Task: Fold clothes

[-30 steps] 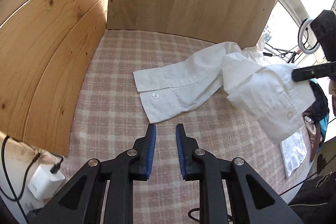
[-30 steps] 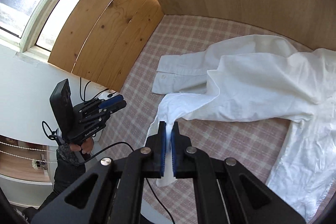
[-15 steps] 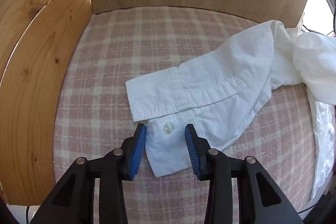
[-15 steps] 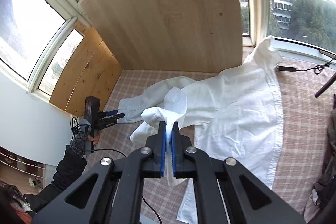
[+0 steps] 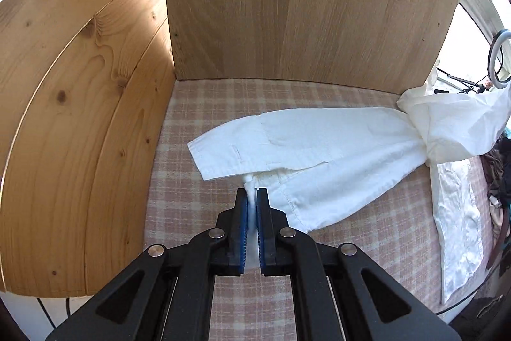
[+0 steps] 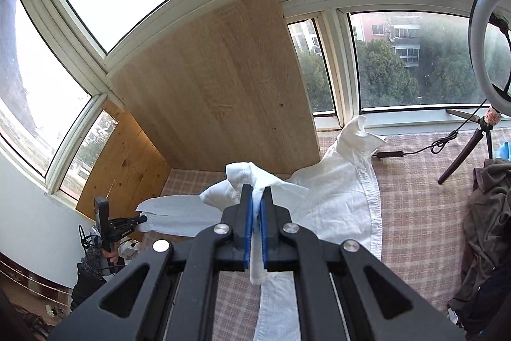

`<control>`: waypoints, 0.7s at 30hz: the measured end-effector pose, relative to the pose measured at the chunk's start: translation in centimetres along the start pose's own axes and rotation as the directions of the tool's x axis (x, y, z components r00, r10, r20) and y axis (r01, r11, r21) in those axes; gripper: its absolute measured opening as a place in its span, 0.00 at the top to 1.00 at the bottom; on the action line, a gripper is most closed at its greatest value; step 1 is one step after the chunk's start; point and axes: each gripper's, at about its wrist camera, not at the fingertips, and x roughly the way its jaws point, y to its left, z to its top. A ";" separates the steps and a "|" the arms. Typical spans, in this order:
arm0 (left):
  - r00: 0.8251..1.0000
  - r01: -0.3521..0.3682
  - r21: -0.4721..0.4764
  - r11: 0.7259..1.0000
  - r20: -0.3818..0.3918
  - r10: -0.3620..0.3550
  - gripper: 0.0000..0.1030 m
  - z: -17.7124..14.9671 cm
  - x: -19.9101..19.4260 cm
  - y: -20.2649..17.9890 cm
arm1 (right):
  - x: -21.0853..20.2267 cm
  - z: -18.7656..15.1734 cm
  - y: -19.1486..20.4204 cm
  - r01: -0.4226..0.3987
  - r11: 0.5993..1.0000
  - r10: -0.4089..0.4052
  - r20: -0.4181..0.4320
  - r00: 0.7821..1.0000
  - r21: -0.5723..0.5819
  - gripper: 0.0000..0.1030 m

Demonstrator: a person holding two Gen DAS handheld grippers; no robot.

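A white button-up shirt [image 5: 335, 149] lies stretched across the pink checked cloth [image 5: 207, 107]. My left gripper [image 5: 252, 197] is shut on the cuff end of one sleeve, with white fabric pinched between its blue pads. In the right wrist view my right gripper [image 6: 256, 197] is shut on the other sleeve, held up above the surface, and the cloth bunches over its tips. The shirt's body [image 6: 345, 200] and collar spread behind it. The left gripper [image 6: 140, 219] shows there at the far left, at the sleeve cuff.
Wooden boards [image 5: 287, 8] stand along the back and left of the checked surface. A ring light on a tripod [image 6: 485, 123] and its cable stand at the right by the window. Dark clothes [image 6: 488, 213] are piled at the right edge. A person's sleeve [image 6: 89, 274] shows lower left.
My left gripper came down over the cuff, shut on it and lifted it slightly. My right gripper rose and tilted upward with its sleeve, pulling the shirt taut.
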 end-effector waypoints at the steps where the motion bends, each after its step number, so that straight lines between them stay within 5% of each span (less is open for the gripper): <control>1: 1.000 -0.014 0.012 1.000 -0.020 0.014 0.95 -0.2 0.8 -0.3 | 0.3 0.1 0.0 -0.007 1.000 0.007 -0.005 1.000 -0.002 0.96; 9: 0.985 -0.066 0.015 0.998 -0.158 0.068 0.95 -5.3 6.5 -0.4 | 0.7 0.6 3.0 -0.089 0.994 0.089 -0.007 0.996 -0.055 0.96; 13: 0.985 -0.065 -0.002 0.998 -0.161 0.064 0.95 -6.2 7.5 -0.4 | 0.4 2.1 5.9 -0.125 0.986 0.127 0.008 0.992 -0.107 0.96; 18: 0.987 -0.063 -0.067 0.996 -0.151 0.052 0.80 -6.6 6.2 0.9 | 3.2 2.7 11.0 -0.217 0.957 0.204 -0.085 0.975 -0.193 0.96; 21: 0.993 -0.074 -0.107 0.991 -0.099 0.063 0.79 -7.0 3.5 1.9 | 7.9 1.5 14.4 -0.255 0.932 0.207 -0.200 0.958 -0.257 0.96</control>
